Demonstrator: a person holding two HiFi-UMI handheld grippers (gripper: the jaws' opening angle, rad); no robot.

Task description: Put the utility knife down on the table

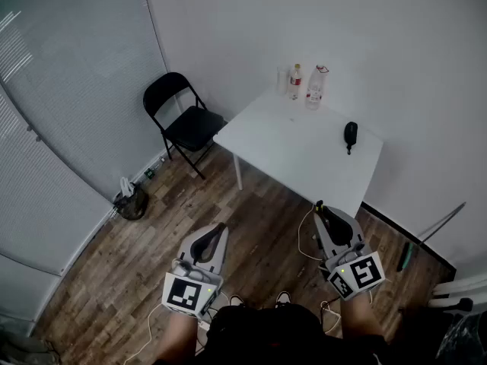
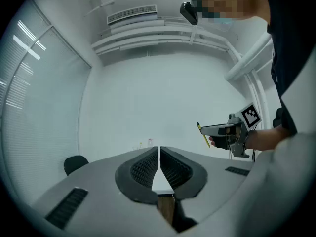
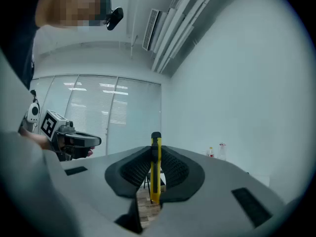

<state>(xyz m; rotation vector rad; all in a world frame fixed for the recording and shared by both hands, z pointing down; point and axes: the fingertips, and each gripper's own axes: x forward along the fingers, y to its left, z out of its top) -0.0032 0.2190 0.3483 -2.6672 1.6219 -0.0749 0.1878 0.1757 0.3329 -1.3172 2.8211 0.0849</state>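
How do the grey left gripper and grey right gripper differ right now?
The left gripper has its jaws shut together with nothing between them; the right gripper has its jaws clamped on a yellow utility knife, held upright. Both point level, over the wooden floor, short of the white table.

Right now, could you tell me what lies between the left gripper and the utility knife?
Only wooden floor and a cable loop, as the head view shows. The left gripper is shut and empty; the right gripper holds the utility knife.

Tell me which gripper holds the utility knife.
The right gripper: a yellow utility knife stands clamped between its jaws. The left gripper has its jaws shut together with nothing between them.
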